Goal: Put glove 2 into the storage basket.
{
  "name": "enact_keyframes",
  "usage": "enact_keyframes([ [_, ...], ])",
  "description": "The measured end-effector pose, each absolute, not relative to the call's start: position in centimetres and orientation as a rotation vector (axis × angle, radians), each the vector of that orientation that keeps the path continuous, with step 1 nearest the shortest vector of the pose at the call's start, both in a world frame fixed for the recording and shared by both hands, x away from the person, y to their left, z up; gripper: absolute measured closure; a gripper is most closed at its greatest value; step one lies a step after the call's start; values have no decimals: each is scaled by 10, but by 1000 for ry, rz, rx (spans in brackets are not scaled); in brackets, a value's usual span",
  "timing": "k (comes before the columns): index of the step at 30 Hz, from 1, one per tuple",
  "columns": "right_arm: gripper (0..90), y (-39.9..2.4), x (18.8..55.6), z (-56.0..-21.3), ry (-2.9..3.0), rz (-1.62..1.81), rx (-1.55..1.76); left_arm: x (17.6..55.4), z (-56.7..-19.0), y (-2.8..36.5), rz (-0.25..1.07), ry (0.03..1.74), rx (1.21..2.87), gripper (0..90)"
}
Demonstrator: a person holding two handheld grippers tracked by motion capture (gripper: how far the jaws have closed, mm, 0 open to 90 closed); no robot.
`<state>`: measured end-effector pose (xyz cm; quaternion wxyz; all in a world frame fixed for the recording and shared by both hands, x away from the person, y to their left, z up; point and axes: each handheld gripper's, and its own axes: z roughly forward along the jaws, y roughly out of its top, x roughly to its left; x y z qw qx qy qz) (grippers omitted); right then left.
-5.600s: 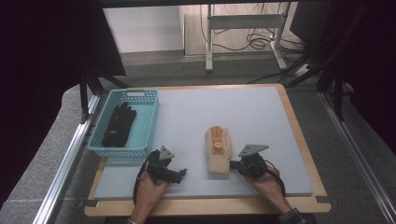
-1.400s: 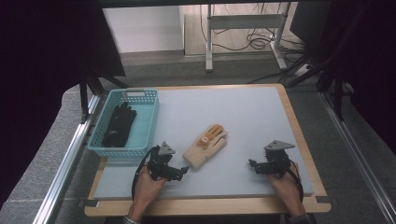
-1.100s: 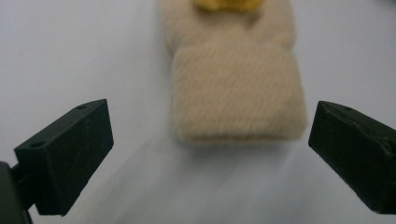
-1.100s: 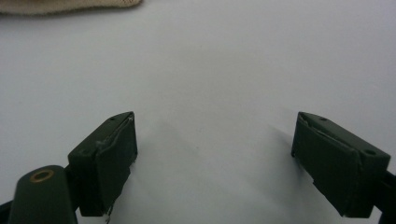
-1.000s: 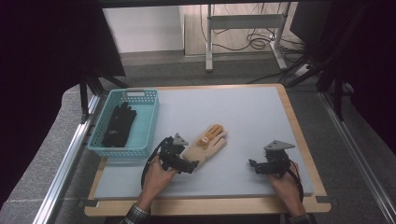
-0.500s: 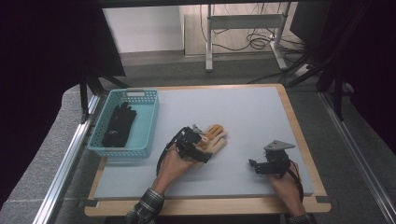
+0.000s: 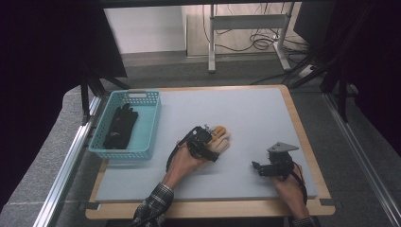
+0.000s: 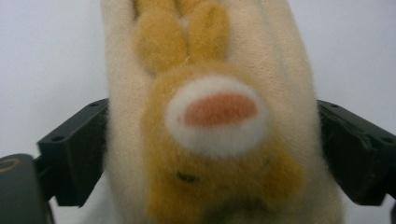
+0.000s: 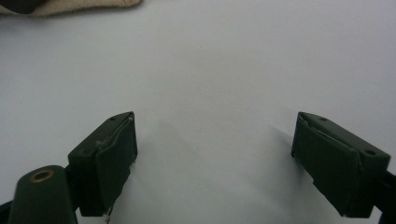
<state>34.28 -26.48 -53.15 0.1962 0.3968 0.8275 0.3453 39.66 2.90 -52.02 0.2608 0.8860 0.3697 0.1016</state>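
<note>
1. Left gripper (image 7: 211, 144), center frame, sits over the near end of a cream plush glove (image 7: 220, 138); jaw grip unclear.
2. Right gripper (image 7: 265, 169), lower right, rests on the grey mat (image 7: 246, 111), well apart from the glove.
3. Teal basket (image 7: 147, 124), left of center, holds a black glove (image 7: 121, 126).

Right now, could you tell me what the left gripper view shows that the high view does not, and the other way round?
The left gripper view alone gives the plush glove's detail: an orange animal face with a white muzzle and pink patch, the two black jaws standing at either side of it. The high view alone gives the teal basket holding a black glove, and the right gripper apart on the mat. Both show the left gripper at that glove.
</note>
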Motion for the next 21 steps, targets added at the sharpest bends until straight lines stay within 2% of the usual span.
enact_keyframes([
  [5,138,-265,343,-532,2318,967,1112,394,-520,25,264,976,2415,165],
  [16,138,-265,343,-532,2318,967,1111,389,-515,24,228,980,2420,449],
  [21,138,-265,343,-532,2318,966,1111,385,-514,22,250,969,2415,525],
])
